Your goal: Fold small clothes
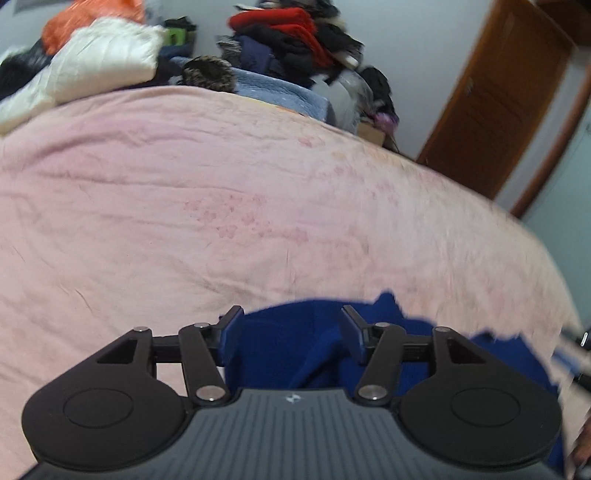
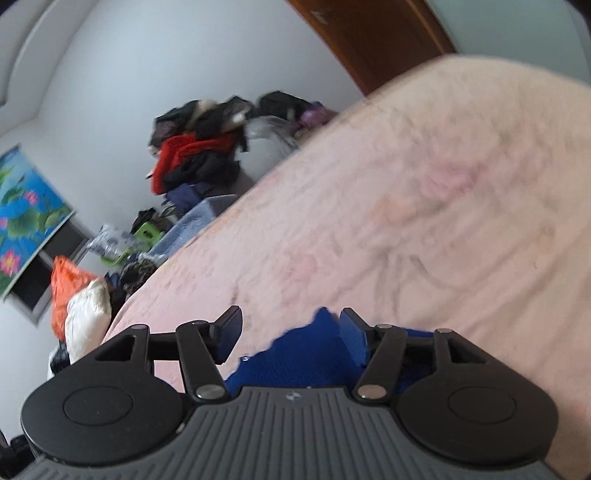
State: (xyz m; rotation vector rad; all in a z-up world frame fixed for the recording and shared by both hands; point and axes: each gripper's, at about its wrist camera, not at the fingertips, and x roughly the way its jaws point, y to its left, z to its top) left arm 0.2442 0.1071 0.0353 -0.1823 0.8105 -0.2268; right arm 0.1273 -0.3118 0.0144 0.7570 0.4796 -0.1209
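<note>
A dark blue fleece garment (image 1: 295,343) lies bunched on the pink bedsheet (image 1: 184,206), right under my left gripper (image 1: 291,325). The left jaws stand wide apart, with blue cloth showing between them; nothing is pinched. In the right wrist view the same blue garment (image 2: 303,354) reaches up between the fingers of my right gripper (image 2: 290,328), whose jaws also stand wide apart. Its edge lies close to the right finger (image 2: 351,336). Most of the garment is hidden behind the gripper bodies.
The pink bedsheet (image 2: 406,221) covers a wide bed. A white pillow (image 1: 103,59) and an orange bag (image 1: 92,18) lie at the far left. A heap of red and black clothes (image 1: 295,40) stands beyond the bed. A brown door (image 1: 491,103) is at the right.
</note>
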